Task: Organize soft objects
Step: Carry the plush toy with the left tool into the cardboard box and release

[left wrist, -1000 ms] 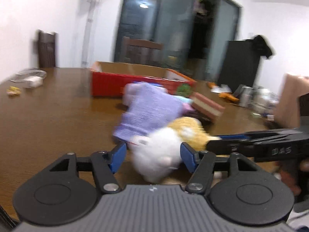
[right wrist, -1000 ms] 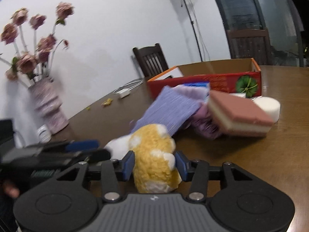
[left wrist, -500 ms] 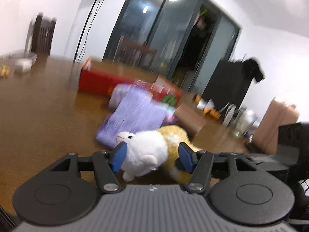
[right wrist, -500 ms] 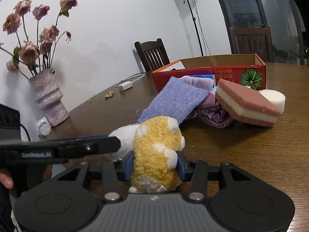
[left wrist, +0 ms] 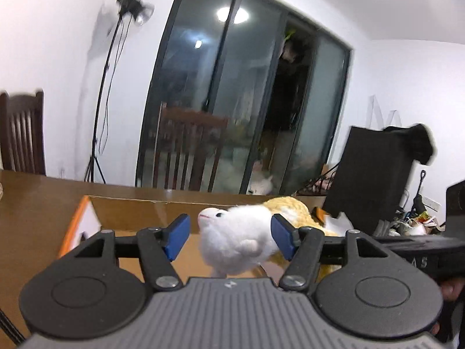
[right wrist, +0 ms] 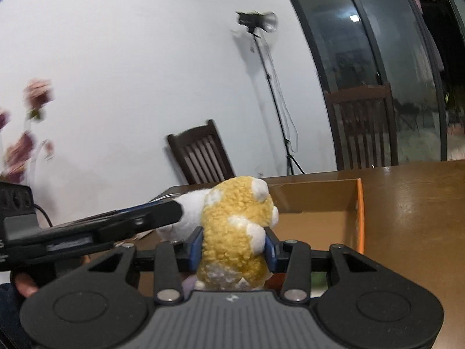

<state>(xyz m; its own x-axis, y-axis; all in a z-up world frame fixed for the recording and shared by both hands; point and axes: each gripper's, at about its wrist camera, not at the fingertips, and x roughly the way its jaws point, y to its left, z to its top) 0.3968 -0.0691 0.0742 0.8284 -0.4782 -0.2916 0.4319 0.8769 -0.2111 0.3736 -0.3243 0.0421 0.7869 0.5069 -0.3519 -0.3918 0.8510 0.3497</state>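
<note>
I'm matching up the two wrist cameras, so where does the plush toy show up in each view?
Left wrist: plush toy at lower centre, white head between the fingers, yellow body trailing right.
Right wrist: plush toy at lower centre, yellow body clamped between the fingers, white head to the left.
Shared landmark: cardboard box behind it.

Plush toy over the box
My right gripper (right wrist: 232, 250) grips the plush toy (right wrist: 235, 229) above the cardboard box (right wrist: 325, 203); my left gripper (left wrist: 229, 237) brackets its other end.

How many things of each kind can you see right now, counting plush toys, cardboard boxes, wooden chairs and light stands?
Yellow-and-white plush toy: 1
Open brown cardboard box with orange rim: 1
Dark wooden chairs: 2
Black tripod light stand: 1
Total: 5
</note>
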